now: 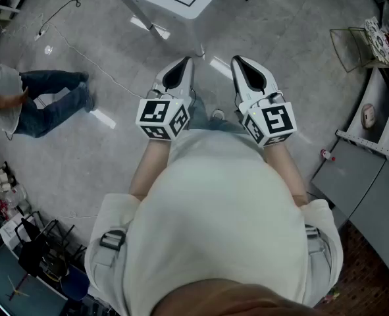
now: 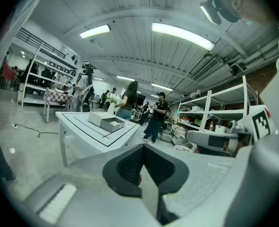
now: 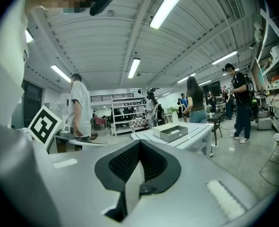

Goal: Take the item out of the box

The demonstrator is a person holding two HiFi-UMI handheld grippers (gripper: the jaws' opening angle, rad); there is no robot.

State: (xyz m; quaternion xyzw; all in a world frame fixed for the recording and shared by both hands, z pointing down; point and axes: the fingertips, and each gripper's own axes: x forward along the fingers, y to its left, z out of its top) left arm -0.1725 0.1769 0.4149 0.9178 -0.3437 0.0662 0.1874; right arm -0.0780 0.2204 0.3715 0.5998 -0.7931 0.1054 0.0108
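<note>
A shallow pale grey open box [image 2: 106, 121] sits on top of the white table with black border lines [image 2: 75, 126]. The left gripper [image 2: 144, 146] and the right gripper [image 3: 139, 144] hover well short of that table, their jaws pressed together on nothing.

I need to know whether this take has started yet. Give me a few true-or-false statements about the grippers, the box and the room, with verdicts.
1. The left gripper and the right gripper are both shut, with nothing between their fingers. True.
2. The left gripper is reaching into the box. False: the box sits on the white table, well ahead of both grippers, which are held close to the person's body.
3. The box stands open. True.
4. The tabletop is plain white. False: black lines are drawn on it.
5. Nobody else is in the room. False: several people stand beyond the table.
</note>
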